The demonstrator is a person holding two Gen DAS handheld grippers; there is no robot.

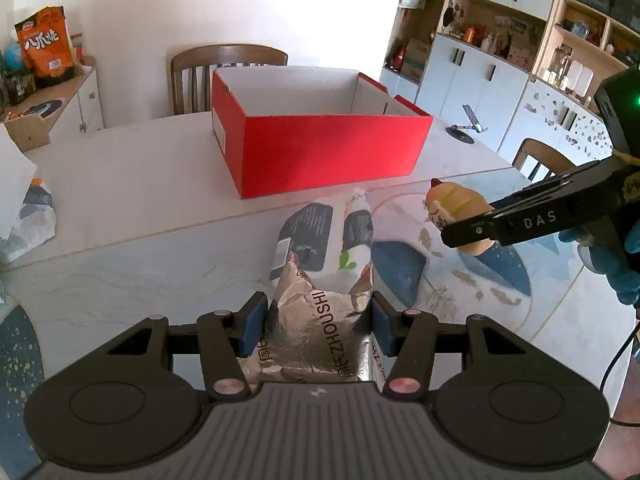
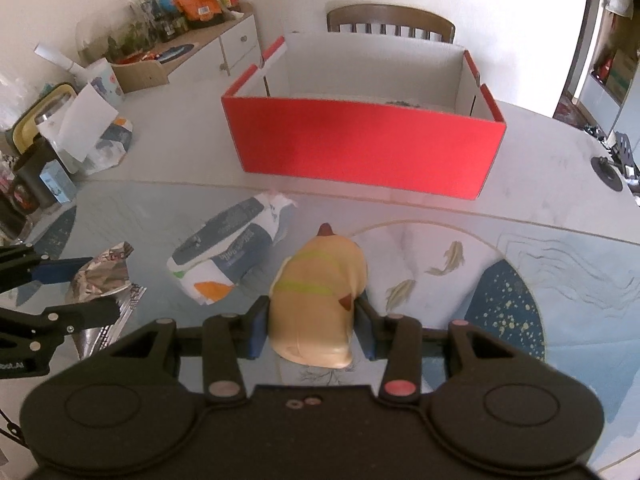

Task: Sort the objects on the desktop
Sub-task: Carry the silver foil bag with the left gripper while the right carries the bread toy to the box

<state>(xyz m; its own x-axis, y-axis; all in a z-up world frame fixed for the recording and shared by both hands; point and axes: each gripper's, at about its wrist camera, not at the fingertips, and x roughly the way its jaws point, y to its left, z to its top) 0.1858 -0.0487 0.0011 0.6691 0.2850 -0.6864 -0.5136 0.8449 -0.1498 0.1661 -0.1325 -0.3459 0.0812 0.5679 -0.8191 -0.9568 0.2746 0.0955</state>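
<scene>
Gripping one item in each tool, in front of the open red box (image 1: pixel 320 148).

Left gripper (image 1: pixel 318 320) pinches a crinkled silver foil packet (image 1: pixel 320 328) at lower centre; right gripper (image 2: pixel 310 330) clamps a tan hot-dog toy (image 2: pixel 316 300), also lower centre. A white-and-grey snack bag (image 2: pixel 224 256) lies on the table (image 1: pixel 140 184) between them, below the box.

The left gripper (image 1: pixel 318 322) was clamped on a foil packet (image 1: pixel 320 320) — the right gripper (image 2: pixel 310 328) on a tan toy (image 2: pixel 316 300), both angled downward.
</scene>
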